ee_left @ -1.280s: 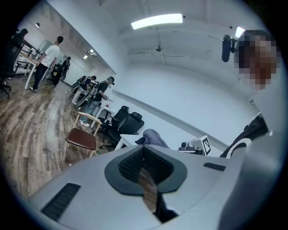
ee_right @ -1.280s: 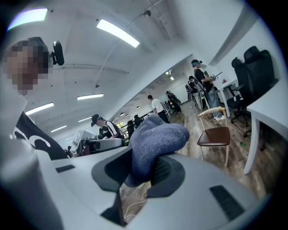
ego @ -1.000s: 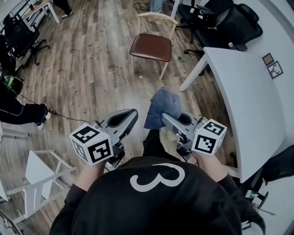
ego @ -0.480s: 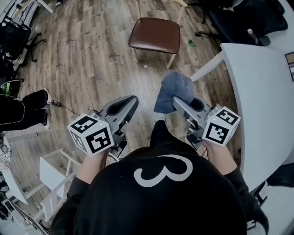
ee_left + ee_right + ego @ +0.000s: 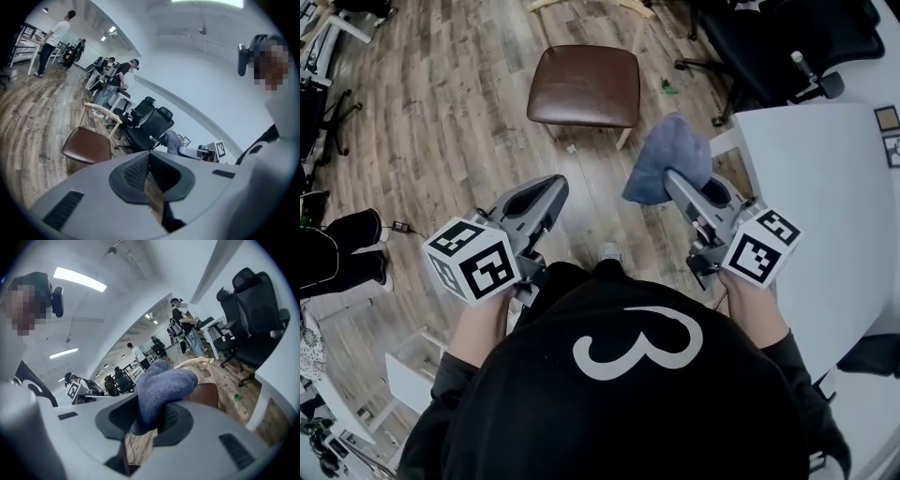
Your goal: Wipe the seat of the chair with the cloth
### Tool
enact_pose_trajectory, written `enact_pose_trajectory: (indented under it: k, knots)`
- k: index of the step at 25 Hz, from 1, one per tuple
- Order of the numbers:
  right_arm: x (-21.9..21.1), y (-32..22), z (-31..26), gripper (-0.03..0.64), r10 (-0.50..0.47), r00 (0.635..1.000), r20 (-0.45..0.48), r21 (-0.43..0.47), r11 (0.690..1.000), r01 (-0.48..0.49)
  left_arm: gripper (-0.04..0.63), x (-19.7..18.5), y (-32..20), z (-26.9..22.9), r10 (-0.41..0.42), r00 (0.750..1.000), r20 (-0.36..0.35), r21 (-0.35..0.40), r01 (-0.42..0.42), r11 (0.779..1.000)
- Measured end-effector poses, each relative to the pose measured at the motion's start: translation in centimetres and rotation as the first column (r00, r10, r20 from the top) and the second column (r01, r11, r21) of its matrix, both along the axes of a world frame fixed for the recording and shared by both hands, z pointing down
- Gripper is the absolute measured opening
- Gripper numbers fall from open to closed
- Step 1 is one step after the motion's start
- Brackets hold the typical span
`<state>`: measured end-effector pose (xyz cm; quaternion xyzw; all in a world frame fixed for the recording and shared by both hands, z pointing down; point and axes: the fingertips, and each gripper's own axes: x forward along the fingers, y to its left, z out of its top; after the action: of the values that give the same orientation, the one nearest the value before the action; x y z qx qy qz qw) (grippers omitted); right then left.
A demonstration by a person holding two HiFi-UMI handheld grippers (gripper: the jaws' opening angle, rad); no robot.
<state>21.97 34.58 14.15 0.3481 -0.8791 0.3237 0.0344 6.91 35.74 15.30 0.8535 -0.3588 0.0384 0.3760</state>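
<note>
The chair [image 5: 583, 86] has a brown padded seat and pale wooden legs, and it stands on the wood floor ahead of me. My right gripper [image 5: 673, 180] is shut on a blue cloth [image 5: 667, 159], which hangs bunched over its tip in the air to the right of the seat and short of it. The right gripper view shows the cloth [image 5: 161, 385] pinched in the right gripper [image 5: 150, 417], with the seat [image 5: 204, 396] behind it. My left gripper [image 5: 546, 190] is shut on nothing, held in the air short of the seat. In the left gripper view the left gripper [image 5: 150, 158] looks past the chair [image 5: 88, 145].
A white table [image 5: 825, 206] stands close at my right. Black office chairs [image 5: 778, 37] are beyond it. A person's dark legs [image 5: 342, 246] and a cable lie on the floor at the left, and a white stool [image 5: 405, 380] is at the lower left. People [image 5: 119, 77] work at desks far off.
I have come closer to the chair, which now sits lower and larger in the head view. Both grippers moved forward, the right one rising with the cloth still in it.
</note>
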Motion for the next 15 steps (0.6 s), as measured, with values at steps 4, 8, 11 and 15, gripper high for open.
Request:
enact_pose_trajectory:
  k: [4, 8, 11, 15]
  knots:
    - [-1.2, -2.4, 0.7, 0.088, 0.009, 1.000, -0.008, -0.025, 1.000, -0.009, 0.014, -1.1, -3.2, 0.4, -0.004, 1.000, -0.023, -0.003, 0.004, 1.000]
    - [-4.3, -8.4, 1.6, 0.088, 0.022, 0.999, -0.031, -0.048, 0.999, -0.023, 0.014, -3.5, -9.7, 1.4, 0.012, 0.997, -0.070, -0.012, -0.013, 1.000]
    - [-6.7, -13.6, 2.2, 0.088, 0.053, 0.998, -0.043, -0.064, 0.996, -0.056, 0.014, -5.6, -15.4, 2.6, 0.053, 0.996, -0.072, -0.024, -0.055, 0.998]
    - [-9.9, -21.2, 3.5, 0.088, 0.092, 0.995, -0.046, -0.112, 0.989, -0.097, 0.014, -8.4, -23.8, 3.5, 0.105, 0.993, -0.051, -0.036, -0.107, 0.994]
